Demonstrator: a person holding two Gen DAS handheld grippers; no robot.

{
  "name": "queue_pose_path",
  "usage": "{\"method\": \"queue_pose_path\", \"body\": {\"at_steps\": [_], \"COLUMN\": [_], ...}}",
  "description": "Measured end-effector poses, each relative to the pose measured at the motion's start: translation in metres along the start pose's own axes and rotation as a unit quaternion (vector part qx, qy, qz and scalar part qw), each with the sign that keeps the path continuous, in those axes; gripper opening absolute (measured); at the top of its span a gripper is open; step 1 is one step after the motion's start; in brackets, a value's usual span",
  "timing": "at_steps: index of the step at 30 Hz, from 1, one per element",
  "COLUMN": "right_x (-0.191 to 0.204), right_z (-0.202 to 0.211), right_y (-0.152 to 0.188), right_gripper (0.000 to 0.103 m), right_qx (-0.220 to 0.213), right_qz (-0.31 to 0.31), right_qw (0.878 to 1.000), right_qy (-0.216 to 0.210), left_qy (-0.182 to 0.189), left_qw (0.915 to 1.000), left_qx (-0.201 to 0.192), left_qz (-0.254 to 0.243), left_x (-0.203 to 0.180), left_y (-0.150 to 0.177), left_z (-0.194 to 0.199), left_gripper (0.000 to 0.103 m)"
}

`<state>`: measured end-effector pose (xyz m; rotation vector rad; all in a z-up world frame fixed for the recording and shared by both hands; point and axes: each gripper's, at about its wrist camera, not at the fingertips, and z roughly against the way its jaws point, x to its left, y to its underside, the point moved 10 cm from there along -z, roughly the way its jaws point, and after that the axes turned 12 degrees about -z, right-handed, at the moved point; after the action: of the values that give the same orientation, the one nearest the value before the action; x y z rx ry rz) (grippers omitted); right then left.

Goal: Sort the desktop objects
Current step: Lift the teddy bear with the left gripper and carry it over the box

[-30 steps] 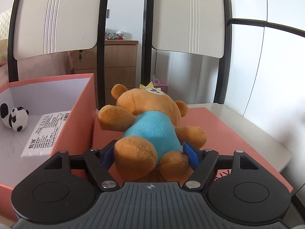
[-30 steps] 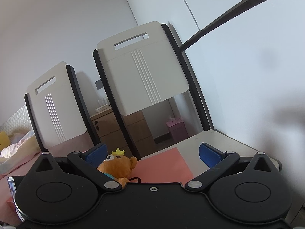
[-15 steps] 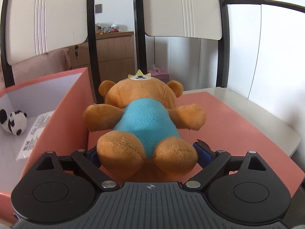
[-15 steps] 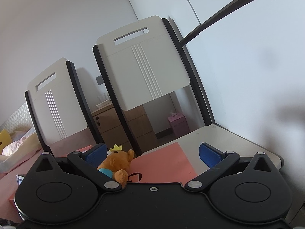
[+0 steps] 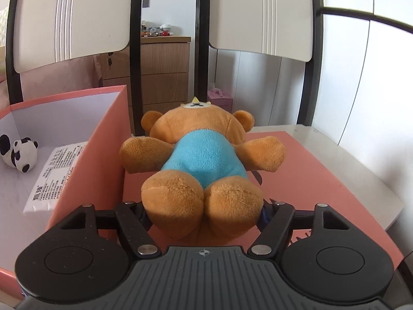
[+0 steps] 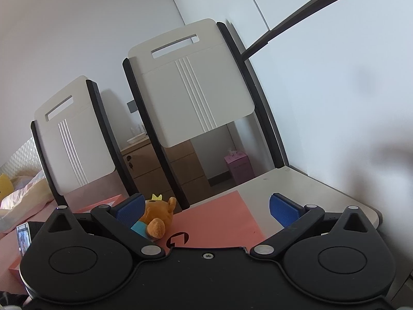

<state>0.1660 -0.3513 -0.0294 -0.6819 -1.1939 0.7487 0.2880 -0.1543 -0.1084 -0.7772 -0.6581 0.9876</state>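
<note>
A brown plush bear [image 5: 204, 160] in a blue shirt lies belly-up along my left gripper [image 5: 204, 214], which is shut on its lower body; the bear's legs hide the blue pads. It hangs above the pink mat [image 5: 309, 170], just right of the pink box [image 5: 103, 149]. Inside the box lie a small panda toy [image 5: 19, 152] and a white printed packet [image 5: 55, 170]. My right gripper [image 6: 206, 206] stands open and holds nothing, above the pink mat [image 6: 219, 219]. The bear [image 6: 157, 214] shows beside its left pad.
Two white chair backs [image 5: 69, 18] [image 5: 260, 13] stand behind the white table [image 5: 361, 170]. A wooden drawer unit [image 5: 165, 72] and a small pink box [image 5: 222, 100] sit further back on the floor. A phone-like device [image 6: 23, 240] is at the right wrist view's left edge.
The left gripper has closed in on the bear's lower body, and the bear has swung from leaning left to lying straight along the gripper. The right gripper has barely moved.
</note>
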Motion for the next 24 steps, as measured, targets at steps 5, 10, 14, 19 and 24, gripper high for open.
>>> {"method": "queue_pose_path", "body": {"at_steps": [5, 10, 14, 19, 24], "right_x": [0.005, 0.010, 0.014, 0.019, 0.025], "right_z": [-0.001, -0.004, -0.004, -0.005, -0.006], "right_y": [0.002, 0.006, 0.008, 0.011, 0.016], "right_gripper": [0.102, 0.102, 0.102, 0.102, 0.102], "right_qx": [-0.001, 0.003, 0.003, 0.003, 0.006], "right_qz": [0.014, 0.020, 0.025, 0.032, 0.042], "right_qw": [1.000, 1.000, 1.000, 0.999, 0.999], "right_qy": [0.000, -0.001, -0.001, 0.000, -0.001], "left_qy": [0.002, 0.012, 0.017, 0.011, 0.002], "left_qw": [0.9997, 0.9986, 0.9975, 0.9965, 0.9960], "left_qx": [-0.021, -0.050, -0.068, -0.082, -0.089], "left_qz": [0.009, 0.011, 0.014, 0.010, 0.011], "left_x": [0.006, 0.008, 0.012, 0.021, 0.033], "left_y": [-0.010, -0.023, -0.032, -0.037, -0.038], "left_z": [0.015, 0.033, 0.046, 0.061, 0.071], "left_gripper": [0.072, 0.072, 0.072, 0.072, 0.072]}}
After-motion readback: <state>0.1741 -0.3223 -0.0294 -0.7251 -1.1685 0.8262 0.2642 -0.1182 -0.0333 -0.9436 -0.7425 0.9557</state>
